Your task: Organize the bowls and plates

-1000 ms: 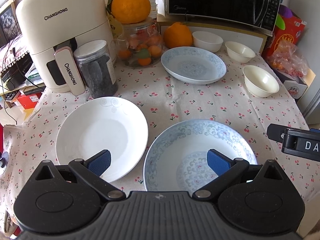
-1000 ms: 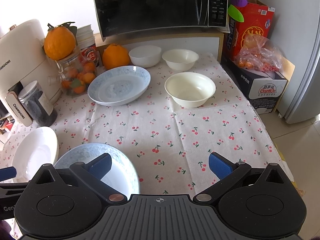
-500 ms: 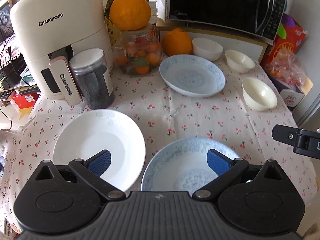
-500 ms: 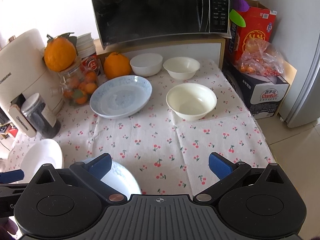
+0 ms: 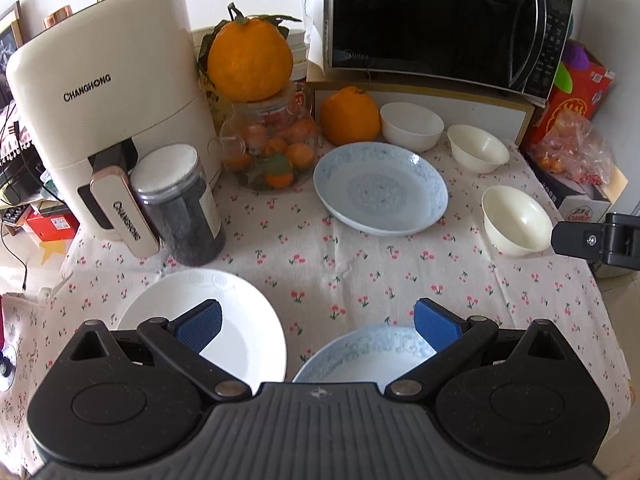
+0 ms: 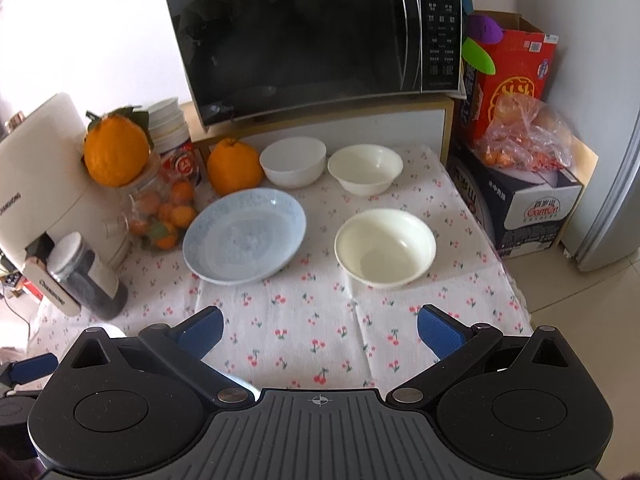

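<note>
Though separate on cherry-print cloth [image 6: 312,320], pale blue patterned plate [image 6: 244,236], cream bowl [image 6: 385,248].

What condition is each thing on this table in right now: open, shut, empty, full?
Left gripper: open, empty.
Right gripper: open, empty.
Microwave: door shut.
Glass jar: filled with small oranges, a large orange on top.
Dark jar: lid on, full.
Far blue plate: empty.
White plate: empty.
Near blue plate: empty.
Three bowls: empty, unstacked.
</note>
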The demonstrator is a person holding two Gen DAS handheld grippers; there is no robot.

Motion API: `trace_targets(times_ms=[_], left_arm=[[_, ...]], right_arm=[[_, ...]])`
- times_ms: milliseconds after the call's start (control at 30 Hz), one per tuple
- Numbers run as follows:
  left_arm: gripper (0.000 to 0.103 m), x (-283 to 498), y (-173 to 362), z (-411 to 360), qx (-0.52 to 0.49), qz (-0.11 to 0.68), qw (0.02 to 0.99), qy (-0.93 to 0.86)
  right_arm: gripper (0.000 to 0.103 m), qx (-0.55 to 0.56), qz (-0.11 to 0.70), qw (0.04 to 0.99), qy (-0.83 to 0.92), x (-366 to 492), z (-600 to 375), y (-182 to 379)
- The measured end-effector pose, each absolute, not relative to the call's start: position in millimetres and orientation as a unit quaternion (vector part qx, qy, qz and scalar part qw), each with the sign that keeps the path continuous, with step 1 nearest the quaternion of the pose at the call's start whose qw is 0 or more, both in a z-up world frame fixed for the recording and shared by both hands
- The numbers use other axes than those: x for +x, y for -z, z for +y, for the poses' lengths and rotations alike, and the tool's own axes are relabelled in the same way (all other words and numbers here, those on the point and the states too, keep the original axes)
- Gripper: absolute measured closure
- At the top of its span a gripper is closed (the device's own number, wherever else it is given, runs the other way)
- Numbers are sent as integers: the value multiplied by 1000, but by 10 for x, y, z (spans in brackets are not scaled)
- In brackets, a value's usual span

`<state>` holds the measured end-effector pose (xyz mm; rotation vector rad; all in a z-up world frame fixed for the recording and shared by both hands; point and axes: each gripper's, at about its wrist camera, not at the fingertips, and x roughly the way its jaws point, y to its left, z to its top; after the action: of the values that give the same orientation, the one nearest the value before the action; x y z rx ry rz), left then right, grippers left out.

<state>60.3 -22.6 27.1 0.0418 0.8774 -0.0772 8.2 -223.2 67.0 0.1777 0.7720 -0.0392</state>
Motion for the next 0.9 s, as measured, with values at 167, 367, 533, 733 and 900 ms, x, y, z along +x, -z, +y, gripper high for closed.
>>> trace_targets(times_ms=[167,367,533,733,900], left_arm=[[1,721,-295,-189,-1,422,906,42],[1,886,-241,-142,-31,426,903,36],[3,1065,-150,-93,-56,435,898,31],[6,1267,-99,-47,-93,425,900,42],[16,1470,26,0,-139,421,894,68]], right_arm=[[0,104,370,923,14,195,-2259,-712],[0,104,370,923,21,390,-2233,-723],[0,132,367,921,17,564,-2268,-673],[0,179,376,909,-19,811,-2314,-461],[0,232,399,886,-47,1084,-2380,-184]])
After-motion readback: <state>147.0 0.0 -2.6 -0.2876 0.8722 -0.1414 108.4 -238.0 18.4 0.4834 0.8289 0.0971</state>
